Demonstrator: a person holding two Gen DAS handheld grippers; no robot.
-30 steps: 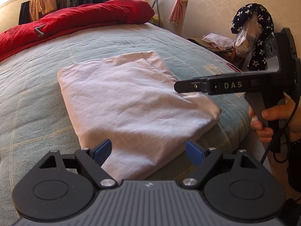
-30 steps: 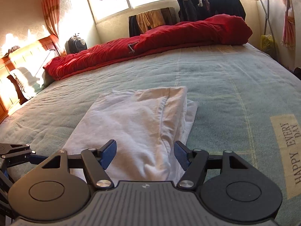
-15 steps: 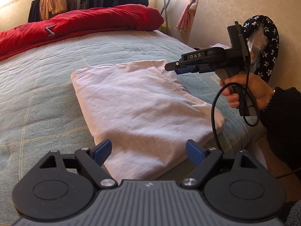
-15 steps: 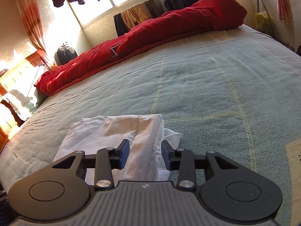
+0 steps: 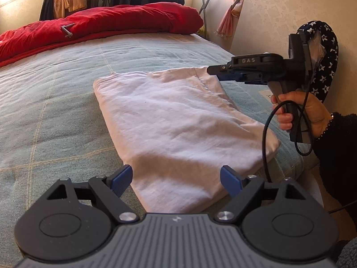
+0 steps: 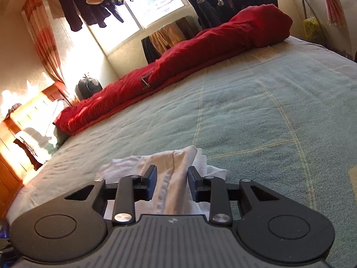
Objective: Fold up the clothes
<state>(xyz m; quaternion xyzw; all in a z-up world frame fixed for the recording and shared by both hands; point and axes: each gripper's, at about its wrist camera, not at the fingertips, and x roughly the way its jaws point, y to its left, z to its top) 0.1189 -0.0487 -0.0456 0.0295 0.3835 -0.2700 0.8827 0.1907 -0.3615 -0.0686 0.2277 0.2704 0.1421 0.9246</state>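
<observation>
Shirt (image 5: 178, 120) already folded to flat rectangle on bed (image 5: 55, 102). Right gripper (image 6: 171, 184) closing, far hem between jaws, not yet pinched. Left gripper (image 5: 176, 178) wide, empty, over near edge. Judgement: final fold left.

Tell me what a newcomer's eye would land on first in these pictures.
First the red quilt, bunched along the far edge of the bed. Then the folded white garment lying on the bedspread at the near edge, with the right hand-held gripper closing around its far corner.

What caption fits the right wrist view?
Right gripper closing over a raised fold of the white garment on the green bedspread.
</observation>
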